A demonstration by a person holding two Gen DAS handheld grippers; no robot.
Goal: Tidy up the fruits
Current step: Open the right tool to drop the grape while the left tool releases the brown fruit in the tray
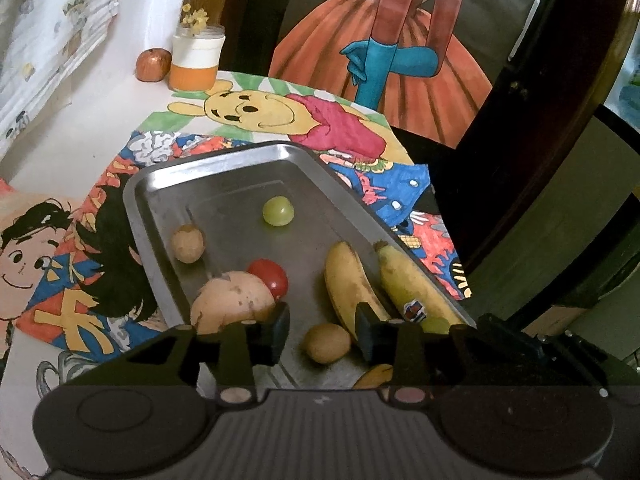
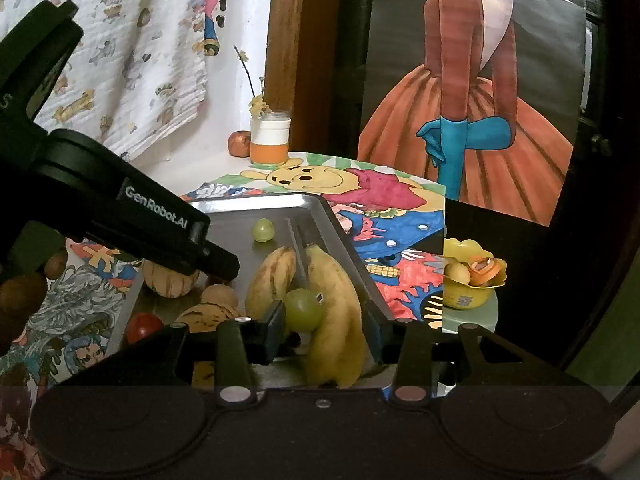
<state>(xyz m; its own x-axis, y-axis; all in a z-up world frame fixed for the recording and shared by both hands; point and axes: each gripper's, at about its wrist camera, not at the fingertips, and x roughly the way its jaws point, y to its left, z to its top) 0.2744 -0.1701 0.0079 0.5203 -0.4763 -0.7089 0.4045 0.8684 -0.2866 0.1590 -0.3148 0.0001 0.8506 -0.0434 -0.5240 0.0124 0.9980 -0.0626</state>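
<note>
A steel tray [image 1: 200, 160] [image 2: 256, 200] lies on cartoon sheets and holds the fruit. In it are a green grape [image 1: 278, 210] [image 2: 263, 230], a red tomato [image 1: 270, 278] [image 2: 144, 326], a large pale fruit [image 1: 232, 304] and two bananas [image 1: 352, 284] [image 2: 332, 312]. My left gripper [image 1: 322, 334] is open low over the tray. A small brown fruit [image 1: 326, 342] sits between its pads with a gap on each side. My right gripper [image 2: 325, 328] is open around a banana, and a second green grape [image 2: 302, 308] rests against its left pad. The left gripper's body [image 2: 160, 216] crosses the right wrist view.
A white and orange jar [image 1: 196, 60] [image 2: 270, 140] and a reddish round fruit [image 1: 153, 65] stand at the back by the wall. A yellow bowl [image 2: 472, 280] with small fruits sits right of the tray, near the table's edge. A hand [image 2: 20, 300] shows at far left.
</note>
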